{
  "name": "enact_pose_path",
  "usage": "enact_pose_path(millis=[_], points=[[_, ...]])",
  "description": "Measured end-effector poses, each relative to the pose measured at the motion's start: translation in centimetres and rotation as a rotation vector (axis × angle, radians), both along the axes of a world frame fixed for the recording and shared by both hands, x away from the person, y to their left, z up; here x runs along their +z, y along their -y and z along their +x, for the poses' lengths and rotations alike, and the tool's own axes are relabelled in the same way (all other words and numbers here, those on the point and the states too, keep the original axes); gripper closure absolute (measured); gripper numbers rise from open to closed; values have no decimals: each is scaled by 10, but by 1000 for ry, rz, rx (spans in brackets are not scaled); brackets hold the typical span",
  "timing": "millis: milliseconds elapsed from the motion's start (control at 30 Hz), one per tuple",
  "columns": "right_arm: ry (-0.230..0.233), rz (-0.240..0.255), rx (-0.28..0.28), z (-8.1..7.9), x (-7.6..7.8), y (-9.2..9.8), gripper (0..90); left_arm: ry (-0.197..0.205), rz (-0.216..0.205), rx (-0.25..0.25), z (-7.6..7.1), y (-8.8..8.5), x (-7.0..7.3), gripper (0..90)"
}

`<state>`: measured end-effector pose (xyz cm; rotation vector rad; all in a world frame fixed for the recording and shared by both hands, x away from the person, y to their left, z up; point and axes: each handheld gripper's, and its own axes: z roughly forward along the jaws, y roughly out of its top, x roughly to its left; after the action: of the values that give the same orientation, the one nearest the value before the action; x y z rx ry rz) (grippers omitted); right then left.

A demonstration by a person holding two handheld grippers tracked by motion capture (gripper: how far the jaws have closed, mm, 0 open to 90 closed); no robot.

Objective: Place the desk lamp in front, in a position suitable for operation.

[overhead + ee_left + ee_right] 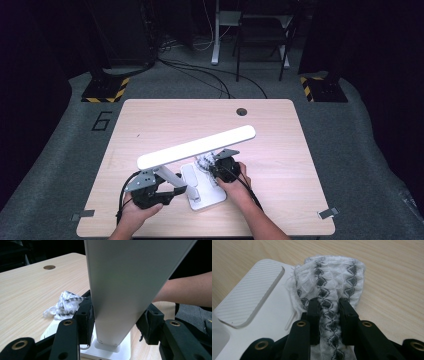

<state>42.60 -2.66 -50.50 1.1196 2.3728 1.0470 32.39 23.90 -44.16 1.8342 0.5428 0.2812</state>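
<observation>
A white desk lamp stands near the table's front, its long bright head [197,146] slanting above its flat base [206,196]. My left gripper [172,192] is shut on the lamp's arm [120,290], with a black pad pressed on each side just above the base [122,350]. My right gripper [329,307] is shut on a crumpled white cloth with a dark diamond pattern [332,277]. The cloth lies half on the base's edge [262,302] and half on the tabletop. From above, the right gripper [214,167] and the cloth [205,162] sit under the lamp head.
The light wooden table [150,120] has a round cable hole [242,111] at the back. A forearm [185,290] crosses behind the lamp arm in the left gripper view. Beyond the table are dark floor, cables, chair legs and striped stand bases [105,90].
</observation>
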Motion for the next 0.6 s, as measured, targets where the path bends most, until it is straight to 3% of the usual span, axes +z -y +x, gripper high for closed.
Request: enact_pose_path(millis=[200, 467, 600], points=[[10, -11, 5, 7, 0, -2, 732, -1, 0, 2, 0, 0, 0, 524], [3, 47, -38, 15, -3, -5, 724, -4, -10, 4, 0, 0, -1, 522], [15, 10, -36, 18, -1, -10, 721, -6, -14, 3, 0, 0, -1, 522]])
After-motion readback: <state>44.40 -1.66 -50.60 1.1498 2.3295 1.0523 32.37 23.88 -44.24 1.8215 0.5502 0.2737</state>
